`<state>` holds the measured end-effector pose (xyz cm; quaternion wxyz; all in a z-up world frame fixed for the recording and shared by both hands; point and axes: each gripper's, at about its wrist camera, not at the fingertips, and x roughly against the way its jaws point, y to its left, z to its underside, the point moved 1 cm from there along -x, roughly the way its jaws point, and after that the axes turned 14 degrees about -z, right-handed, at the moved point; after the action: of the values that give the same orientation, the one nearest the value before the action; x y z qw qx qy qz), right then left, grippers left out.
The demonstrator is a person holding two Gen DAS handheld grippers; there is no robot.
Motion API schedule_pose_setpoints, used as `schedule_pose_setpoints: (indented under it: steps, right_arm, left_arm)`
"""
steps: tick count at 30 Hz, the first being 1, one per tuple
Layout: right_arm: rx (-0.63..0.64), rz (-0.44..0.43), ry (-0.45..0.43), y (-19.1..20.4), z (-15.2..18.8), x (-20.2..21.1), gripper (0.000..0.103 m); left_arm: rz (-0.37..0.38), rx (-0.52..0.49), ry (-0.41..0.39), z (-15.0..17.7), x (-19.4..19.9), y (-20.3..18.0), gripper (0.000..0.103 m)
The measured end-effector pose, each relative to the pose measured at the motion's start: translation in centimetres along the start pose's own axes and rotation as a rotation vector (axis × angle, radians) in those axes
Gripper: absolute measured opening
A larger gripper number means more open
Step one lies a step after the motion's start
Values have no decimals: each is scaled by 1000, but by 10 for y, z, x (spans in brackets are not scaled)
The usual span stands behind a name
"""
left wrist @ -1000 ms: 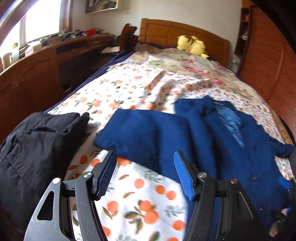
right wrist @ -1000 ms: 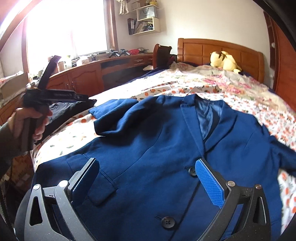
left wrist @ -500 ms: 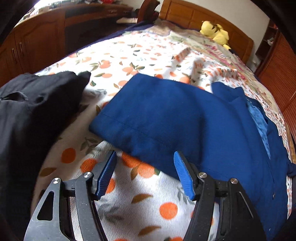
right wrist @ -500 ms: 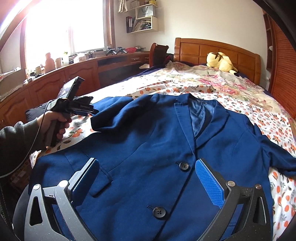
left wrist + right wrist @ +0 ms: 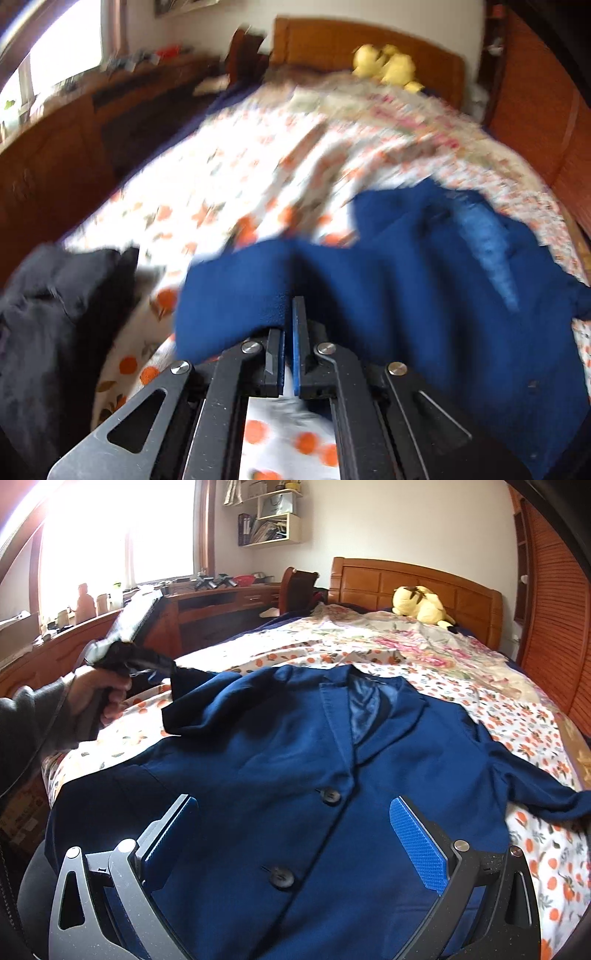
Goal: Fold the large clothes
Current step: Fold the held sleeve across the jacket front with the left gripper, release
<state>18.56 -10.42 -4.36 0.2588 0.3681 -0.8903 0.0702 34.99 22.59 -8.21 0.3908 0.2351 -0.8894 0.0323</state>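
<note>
A navy blue jacket (image 5: pixel 277 746) lies face up on the floral bedsheet (image 5: pixel 535 731), buttoned, with its collar toward the headboard. Its left-hand sleeve (image 5: pixel 240 288) is bent across the sheet. My left gripper (image 5: pixel 291 299) has its jaws closing shut on the cuff edge of that sleeve, with fabric pinched between the pads. The right wrist view shows a hand (image 5: pixel 92 694) holding this left gripper (image 5: pixel 168 666) with the sleeve (image 5: pixel 207 709) raised off the bed. My right gripper (image 5: pixel 291 805) hovers open above the jacket's lower front, near the buttons, holding nothing.
A black garment (image 5: pixel 55 314) is heaped at the bed's left edge. A yellow plush toy (image 5: pixel 421 603) rests by the wooden headboard (image 5: pixel 406 579). A long wooden desk (image 5: pixel 221 602) runs along the left wall and a slatted wardrobe (image 5: pixel 554 627) stands on the right.
My left gripper went from open above the sheet to shut on the sleeve cuff, and the cuff has lifted. The right gripper stays open over the jacket front.
</note>
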Motion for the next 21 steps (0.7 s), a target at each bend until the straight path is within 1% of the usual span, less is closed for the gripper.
schedule_pose_setpoints:
  steps: [2, 6, 9, 12, 15, 17, 19, 21]
  right_arm:
    - [-8, 17, -7, -2, 1, 8, 103]
    - [-18, 69, -19, -7, 5, 26, 103]
    - [-31, 112, -31, -11, 8, 41, 103]
    - [-41, 155, -44, -14, 11, 58, 103]
    - [-61, 195, -55, -18, 19, 75, 103]
    - [-81, 220, -58, -19, 22, 82, 103]
    - [-103, 244, -69, -24, 19, 86, 103]
    - [-122, 248, -74, -25, 14, 87, 103]
  left_arm:
    - [28, -27, -58, -6, 30, -17, 3]
    - [124, -73, -150, -15, 85, -57, 3]
    - [198, -123, -195, -11, 124, -90, 3]
    - [237, -177, -239, -4, 151, -120, 3]
    - [249, -219, -272, 7, 171, -136, 3]
    - [262, -249, -287, 20, 183, -143, 3]
    - [253, -279, -308, 31, 192, -149, 3]
    - [255, -297, -326, 46, 201, -151, 3]
